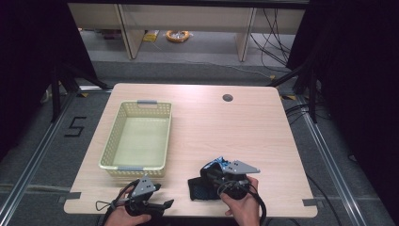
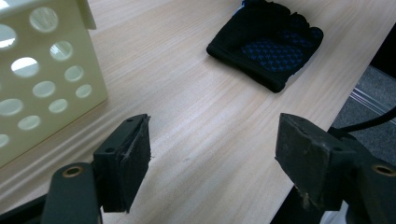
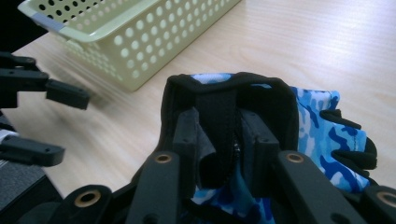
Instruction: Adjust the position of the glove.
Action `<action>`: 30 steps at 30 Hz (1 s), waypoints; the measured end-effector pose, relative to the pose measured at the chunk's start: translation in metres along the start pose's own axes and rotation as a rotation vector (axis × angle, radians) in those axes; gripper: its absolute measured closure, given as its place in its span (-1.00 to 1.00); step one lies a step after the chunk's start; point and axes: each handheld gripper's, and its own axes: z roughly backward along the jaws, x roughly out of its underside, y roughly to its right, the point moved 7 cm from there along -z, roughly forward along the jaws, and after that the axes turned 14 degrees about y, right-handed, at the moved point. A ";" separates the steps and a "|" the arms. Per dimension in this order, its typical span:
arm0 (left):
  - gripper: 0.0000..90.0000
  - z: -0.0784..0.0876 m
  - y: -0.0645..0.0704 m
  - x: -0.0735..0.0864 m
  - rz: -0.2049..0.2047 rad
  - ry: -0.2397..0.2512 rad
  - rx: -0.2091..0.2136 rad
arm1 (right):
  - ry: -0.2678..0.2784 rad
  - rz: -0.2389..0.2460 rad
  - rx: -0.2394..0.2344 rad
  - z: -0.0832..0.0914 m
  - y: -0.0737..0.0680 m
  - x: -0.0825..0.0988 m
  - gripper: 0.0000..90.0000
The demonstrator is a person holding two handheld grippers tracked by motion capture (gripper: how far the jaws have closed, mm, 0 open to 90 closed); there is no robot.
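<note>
Right gripper view is showing the right gripper (image 3: 223,140) clamping a fold of the blue camouflage glove (image 3: 322,130), jaws nearly together. On the high view this gripper is hovering at six o'clock on the table (image 1: 263,127), over the black glove (image 1: 197,189). The left gripper (image 2: 215,161), at seven o'clock beside the basket (image 1: 117,134), is gaping wide, holding nothing.

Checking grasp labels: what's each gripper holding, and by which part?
Right gripper: blue camouflage glove, pinched at its black cuff edge. Left gripper: open, holding nothing.
</note>
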 end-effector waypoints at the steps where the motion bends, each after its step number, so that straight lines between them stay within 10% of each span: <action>1: -0.42 -0.001 0.001 -0.001 0.010 0.018 -0.004 | 0.004 -0.013 0.000 0.002 -0.003 0.002 0.57; 30: -0.40 -0.010 0.010 0.002 0.000 -0.006 0.023 | -0.079 -0.013 0.000 -0.026 -0.034 0.039 0.23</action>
